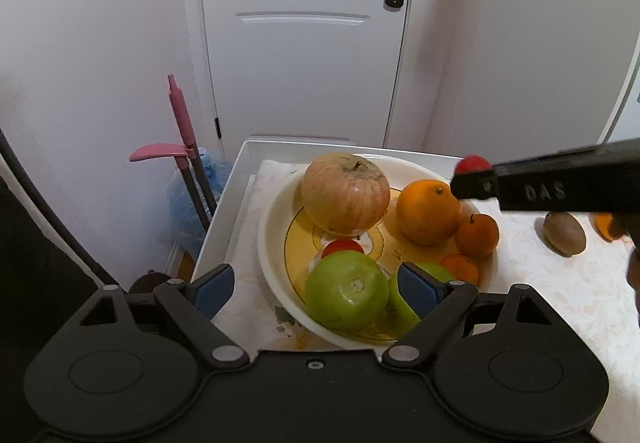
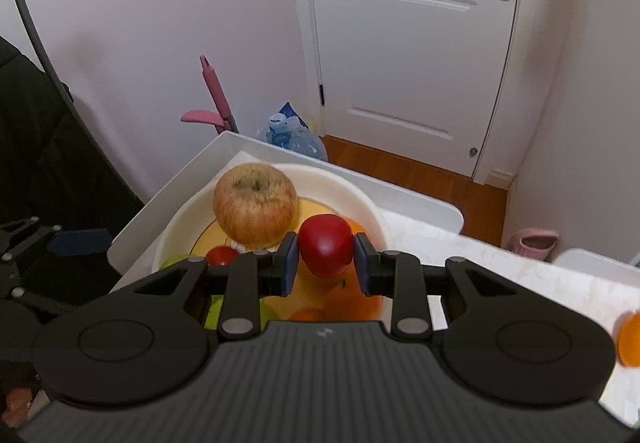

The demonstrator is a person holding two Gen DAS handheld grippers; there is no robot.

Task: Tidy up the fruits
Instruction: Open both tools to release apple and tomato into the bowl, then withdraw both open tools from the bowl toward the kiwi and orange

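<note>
Glossy red fruit (image 2: 326, 245); smooth white bowl (image 1: 272, 243); matt black plastic hand-held gripper (image 2: 326, 263).

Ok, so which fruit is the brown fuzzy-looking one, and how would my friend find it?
Start at the big white bowl piled with fruit on the pale patterned tablecloth. Look right, outside the bowl, past the small orange by its rim. The kiwi lies alone on the cloth: dull brown and egg-shaped, while its neighbours are bright.
</note>
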